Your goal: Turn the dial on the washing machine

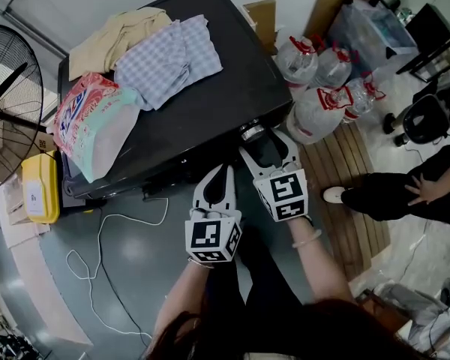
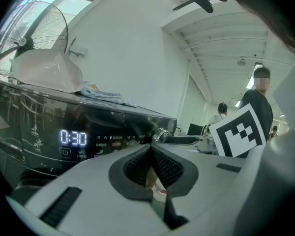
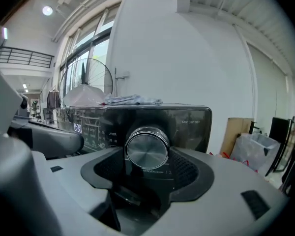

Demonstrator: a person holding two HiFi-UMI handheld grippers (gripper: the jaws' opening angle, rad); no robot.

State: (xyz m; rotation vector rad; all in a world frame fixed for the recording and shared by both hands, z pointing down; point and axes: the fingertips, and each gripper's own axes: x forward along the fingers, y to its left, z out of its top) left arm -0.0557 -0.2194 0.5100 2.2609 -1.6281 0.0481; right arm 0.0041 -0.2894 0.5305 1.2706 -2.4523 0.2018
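The washing machine [image 1: 202,96] is black, with a silver dial [image 1: 252,132] at the right end of its front panel. My right gripper [image 1: 265,142] is at that dial. In the right gripper view the dial [image 3: 146,149] fills the gap between the two pads [image 3: 187,168], which sit against its sides. My left gripper [image 1: 219,177] hangs just left of and below it, shut with nothing held. In the left gripper view the dial [image 2: 160,135] shows side-on past the closed tips [image 2: 150,149], and the display [image 2: 73,138] reads 0:30.
On the machine's lid lie folded clothes [image 1: 169,55] and a detergent bag [image 1: 97,122]. A fan [image 1: 7,103] and a yellow container [image 1: 41,187] stand to the left, and a white cable [image 1: 97,261] lies on the floor. Water bottles [image 1: 322,88] and a seated person's leg [image 1: 394,190] are to the right.
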